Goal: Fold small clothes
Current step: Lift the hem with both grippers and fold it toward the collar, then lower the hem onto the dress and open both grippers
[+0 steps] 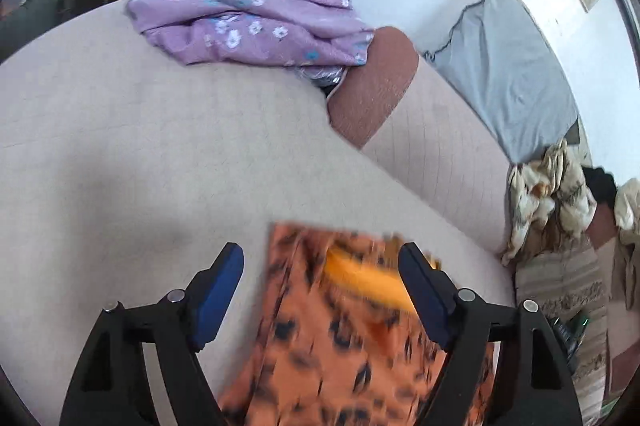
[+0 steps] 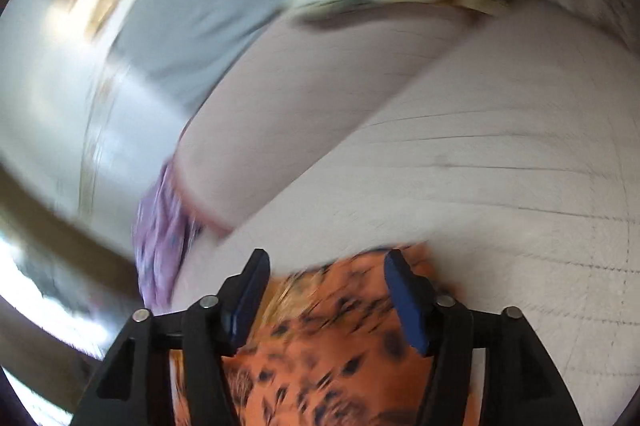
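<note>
An orange garment with black leopard spots (image 1: 340, 338) lies on the pale sofa seat (image 1: 140, 145), blurred by motion. My left gripper (image 1: 320, 266) is open just above it, with its blue pads (image 1: 218, 290) spread wide over the cloth's upper edge. In the right wrist view the same garment (image 2: 320, 346) lies below my right gripper (image 2: 326, 274), which is open with its pads either side of the cloth's edge. That view is heavily blurred.
A purple floral garment (image 1: 248, 5) is heaped at the sofa's far end on a reddish-brown armrest (image 1: 372, 85); it also shows in the right wrist view (image 2: 160, 238). A grey cloth (image 1: 508, 65) hangs over the backrest. Cream patterned clothes (image 1: 548, 193) are piled at the right.
</note>
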`<control>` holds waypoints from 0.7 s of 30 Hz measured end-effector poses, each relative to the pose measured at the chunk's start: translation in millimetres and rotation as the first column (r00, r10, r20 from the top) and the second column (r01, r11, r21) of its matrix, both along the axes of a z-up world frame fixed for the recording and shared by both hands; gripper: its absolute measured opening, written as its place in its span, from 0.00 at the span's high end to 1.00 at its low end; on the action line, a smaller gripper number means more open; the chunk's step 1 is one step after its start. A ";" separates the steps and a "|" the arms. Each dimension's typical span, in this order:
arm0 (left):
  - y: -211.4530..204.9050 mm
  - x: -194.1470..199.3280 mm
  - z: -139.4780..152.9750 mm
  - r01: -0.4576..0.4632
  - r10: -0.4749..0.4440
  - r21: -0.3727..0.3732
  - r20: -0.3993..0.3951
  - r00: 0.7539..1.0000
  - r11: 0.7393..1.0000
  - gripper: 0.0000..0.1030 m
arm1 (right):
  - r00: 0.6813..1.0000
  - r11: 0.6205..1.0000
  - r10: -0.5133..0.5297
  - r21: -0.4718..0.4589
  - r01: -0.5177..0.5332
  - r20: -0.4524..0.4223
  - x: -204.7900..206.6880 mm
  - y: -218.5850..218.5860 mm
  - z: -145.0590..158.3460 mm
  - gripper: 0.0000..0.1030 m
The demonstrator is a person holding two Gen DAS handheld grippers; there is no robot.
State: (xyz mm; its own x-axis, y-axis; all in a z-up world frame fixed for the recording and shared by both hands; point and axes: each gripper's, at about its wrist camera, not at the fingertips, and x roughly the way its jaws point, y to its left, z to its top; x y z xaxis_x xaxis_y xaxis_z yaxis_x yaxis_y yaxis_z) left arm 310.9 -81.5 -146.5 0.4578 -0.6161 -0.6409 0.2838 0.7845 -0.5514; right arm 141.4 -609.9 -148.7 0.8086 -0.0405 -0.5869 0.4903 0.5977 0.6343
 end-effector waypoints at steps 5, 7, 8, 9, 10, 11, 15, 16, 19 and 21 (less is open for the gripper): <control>-0.6 -45.6 -31.6 0.017 -0.007 0.153 -0.067 0.998 0.988 0.22 | 0.961 0.960 0.259 -0.085 -0.267 -0.097 40.3 96.3 13.2 0.38; -7.3 -48.8 -47.8 0.049 -0.020 0.232 -0.126 0.992 0.971 0.23 | 0.931 0.932 0.337 -0.091 -0.351 -0.142 58.8 134.5 8.2 0.46; -10.0 -49.5 -57.3 0.083 -0.048 0.224 -0.159 0.986 0.971 0.23 | 0.911 0.914 0.378 -0.089 -0.395 -0.164 69.7 155.6 2.6 0.59; -10.9 -50.7 -63.6 0.103 -0.065 0.213 -0.179 0.982 0.972 0.23 | 0.888 0.895 0.417 -0.083 -0.439 -0.195 80.9 175.4 -5.0 0.64; -10.8 -52.3 -66.5 0.113 -0.075 0.208 -0.184 0.980 0.972 0.30 | 0.869 0.881 0.440 -0.079 -0.467 -0.226 83.6 191.0 -15.5 0.65; -12.0 -54.5 -68.8 0.139 -0.102 0.200 -0.185 0.977 0.970 0.41 | 0.853 0.870 0.453 -0.079 -0.486 -0.260 93.8 206.3 -25.6 0.65; -14.4 -56.4 -70.6 0.196 -0.167 0.210 -0.151 0.974 0.958 0.78 | 0.828 0.868 0.464 -0.024 -0.496 -0.314 134.6 227.1 -53.1 0.67; -13.6 -55.6 -70.8 0.214 -0.187 0.172 -0.159 0.969 0.962 0.90 | 0.829 0.872 0.453 -0.029 -0.488 -0.327 149.3 227.9 -56.3 0.67; -14.7 -52.2 -72.4 0.236 -0.214 0.130 -0.163 0.963 0.963 0.91 | 0.847 0.905 0.385 -0.031 -0.424 -0.367 192.5 218.2 -69.3 0.66; -15.8 -52.1 -72.7 0.257 -0.238 0.117 -0.155 0.959 0.959 0.91 | 0.874 0.930 0.344 -0.006 -0.368 -0.345 209.7 201.8 -68.8 0.66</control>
State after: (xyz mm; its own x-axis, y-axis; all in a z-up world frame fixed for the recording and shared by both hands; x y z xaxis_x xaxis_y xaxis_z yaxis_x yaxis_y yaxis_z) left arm 258.8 -97.3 -219.3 0.2034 -0.6028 -0.7715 0.4074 0.7687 -0.4932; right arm 351.1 -408.0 -217.5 0.5343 0.1627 -0.8295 0.4105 0.8079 0.4229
